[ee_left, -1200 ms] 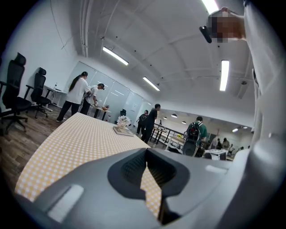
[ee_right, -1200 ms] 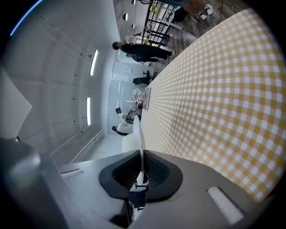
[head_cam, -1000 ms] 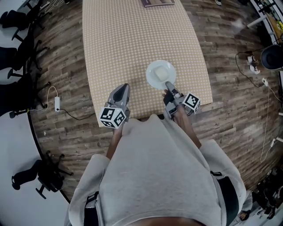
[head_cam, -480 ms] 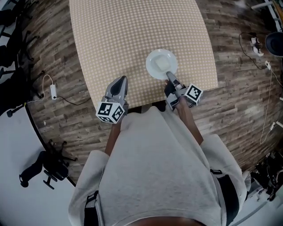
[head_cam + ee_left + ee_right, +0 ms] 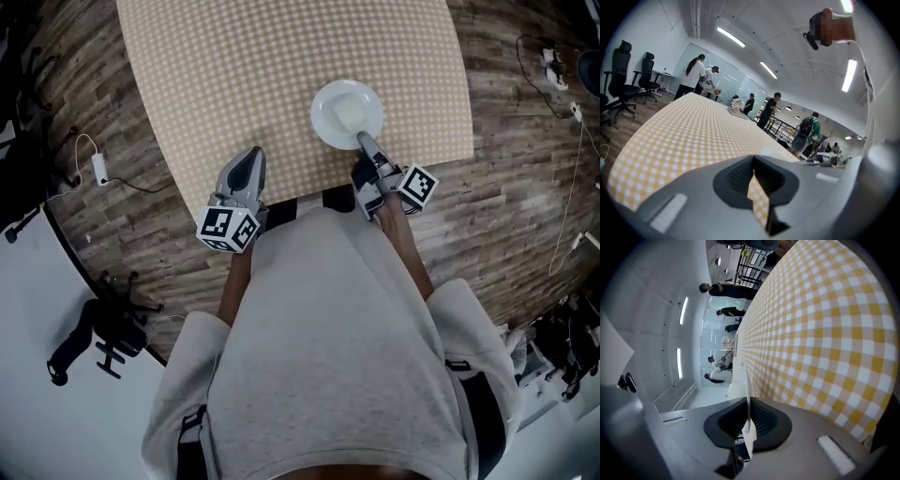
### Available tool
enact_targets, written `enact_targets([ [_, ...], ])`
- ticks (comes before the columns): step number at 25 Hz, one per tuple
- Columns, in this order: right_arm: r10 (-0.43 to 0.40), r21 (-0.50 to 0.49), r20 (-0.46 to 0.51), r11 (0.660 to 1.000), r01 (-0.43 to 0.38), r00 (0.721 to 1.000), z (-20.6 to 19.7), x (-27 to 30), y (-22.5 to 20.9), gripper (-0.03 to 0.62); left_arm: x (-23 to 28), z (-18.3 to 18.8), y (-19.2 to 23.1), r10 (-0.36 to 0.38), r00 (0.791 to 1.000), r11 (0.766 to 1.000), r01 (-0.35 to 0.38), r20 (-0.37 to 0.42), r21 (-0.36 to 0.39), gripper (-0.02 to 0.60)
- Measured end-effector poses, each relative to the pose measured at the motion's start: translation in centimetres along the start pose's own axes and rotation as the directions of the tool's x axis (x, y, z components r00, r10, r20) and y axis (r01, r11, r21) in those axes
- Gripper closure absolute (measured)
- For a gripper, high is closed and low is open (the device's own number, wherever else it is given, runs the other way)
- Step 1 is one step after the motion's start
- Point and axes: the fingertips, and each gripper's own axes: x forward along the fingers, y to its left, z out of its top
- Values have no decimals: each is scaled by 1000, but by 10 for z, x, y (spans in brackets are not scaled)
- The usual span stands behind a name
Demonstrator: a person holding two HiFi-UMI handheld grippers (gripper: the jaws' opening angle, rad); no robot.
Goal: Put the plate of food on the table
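A white plate (image 5: 347, 112) with a pale block of food on it lies over the near end of the yellow-checked table (image 5: 234, 66). My right gripper (image 5: 362, 142) is shut on the plate's near rim. In the right gripper view the rim (image 5: 748, 394) shows edge-on as a thin white line between the jaws of the right gripper (image 5: 749, 414). Whether the plate rests on the cloth I cannot tell. My left gripper (image 5: 250, 155) hovers at the table's front edge, left of the plate, shut and holding nothing. Only checked cloth (image 5: 684, 126) shows past the left gripper (image 5: 753, 165).
Wooden floor surrounds the table. Black office chairs (image 5: 98, 342) stand at the lower left, and a cable with an adapter (image 5: 98, 169) lies on the floor. More cables (image 5: 562, 75) lie at the right. Several people (image 5: 696, 75) stand beyond the table's far end.
Both grippers have sunk toward the table. The plate has gone down with the right gripper, still held by its rim. The left gripper stays shut and holds nothing.
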Motion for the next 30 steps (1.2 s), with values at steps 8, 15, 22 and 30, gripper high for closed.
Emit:
enact_targets([
  [8,9,0,-9,1000,-9,1000,-3,1,-10,582,-1,-18,-1,3,1000,1000,-4,-16,-22,572],
  [15,32,5,-6,999,-32,999,2,19,-2,582,-9,-22,-3,11,1000,999,-11,-9,-32,574],
  [22,41,-32,-13,999,-41,999,19,60,12,582,-13,-21,0,22,1000,999,-22,1,-37,574],
  [30,46,-37,-1,998,-46,999,35,109,29,580,-17,-22,6,22,1000,999,-22,-3,-48,572],
])
